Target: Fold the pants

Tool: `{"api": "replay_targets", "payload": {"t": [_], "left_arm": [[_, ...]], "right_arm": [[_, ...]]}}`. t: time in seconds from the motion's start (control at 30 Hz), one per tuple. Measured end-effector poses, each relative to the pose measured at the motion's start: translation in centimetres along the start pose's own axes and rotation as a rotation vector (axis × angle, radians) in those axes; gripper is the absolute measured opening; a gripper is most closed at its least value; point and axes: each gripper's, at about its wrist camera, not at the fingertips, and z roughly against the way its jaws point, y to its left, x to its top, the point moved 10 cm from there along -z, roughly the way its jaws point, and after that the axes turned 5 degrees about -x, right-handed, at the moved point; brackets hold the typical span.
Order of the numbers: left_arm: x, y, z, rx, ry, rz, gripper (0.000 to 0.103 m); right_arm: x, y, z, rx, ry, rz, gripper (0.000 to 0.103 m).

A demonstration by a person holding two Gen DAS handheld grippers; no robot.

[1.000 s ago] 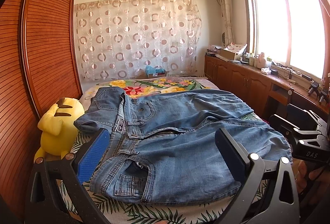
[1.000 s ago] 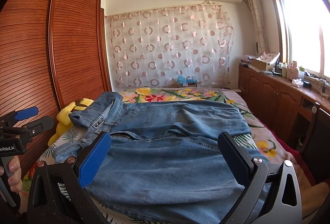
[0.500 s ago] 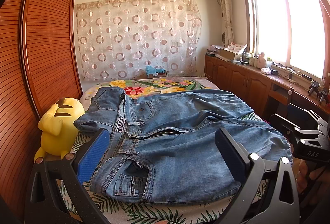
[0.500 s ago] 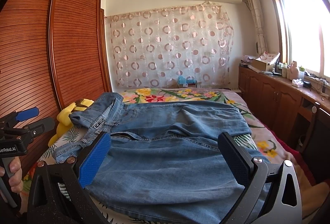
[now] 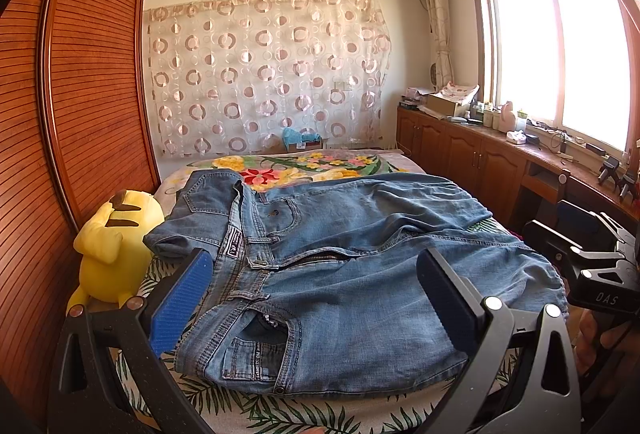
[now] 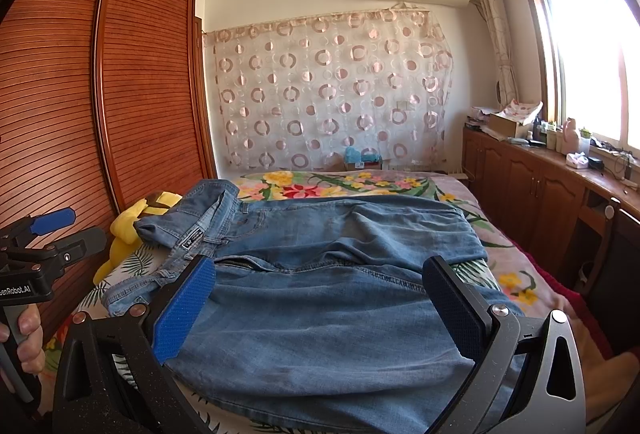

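Note:
Blue denim jeans (image 5: pixel 340 266) lie spread across the bed, waistband to the left and legs running right, zipper open. In the right wrist view the jeans (image 6: pixel 320 294) fill the foreground. My left gripper (image 5: pixel 316 294) hovers open above the waist and pocket area, blue pads wide apart and nothing between them. My right gripper (image 6: pixel 320 310) hangs open over the leg part, likewise holding nothing. The left gripper (image 6: pixel 52 234) also appears at the left edge of the right wrist view, held by a hand (image 6: pixel 24 338).
A floral bedspread (image 5: pixel 304 166) covers the bed. A yellow plush toy (image 5: pixel 116 246) sits at the left by the slatted wooden wardrobe (image 5: pixel 80 94). Wooden cabinets (image 5: pixel 472 154) with clutter run under the window on the right. A patterned curtain (image 5: pixel 264 74) hangs behind.

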Motion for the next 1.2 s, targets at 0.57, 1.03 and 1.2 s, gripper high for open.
{"api": "replay_targets", "payload": {"t": [0.57, 1.03, 1.2], "left_arm": [[0.0, 0.0, 0.1, 0.000, 0.000, -0.001, 0.102], [-1.4, 0.9, -1.4, -0.006, 0.047, 0.013, 0.102], [-3.6, 2.2, -3.1, -0.009, 0.102, 0.034, 0.102]], "right_arm": [[0.1, 0.0, 0.1, -0.003, -0.008, -0.003, 0.103], [-0.7, -0.1, -0.6, -0.002, 0.015, 0.003, 0.103], [-1.8, -1.1, -1.7, -0.018, 0.050, 0.005, 0.103]]}}
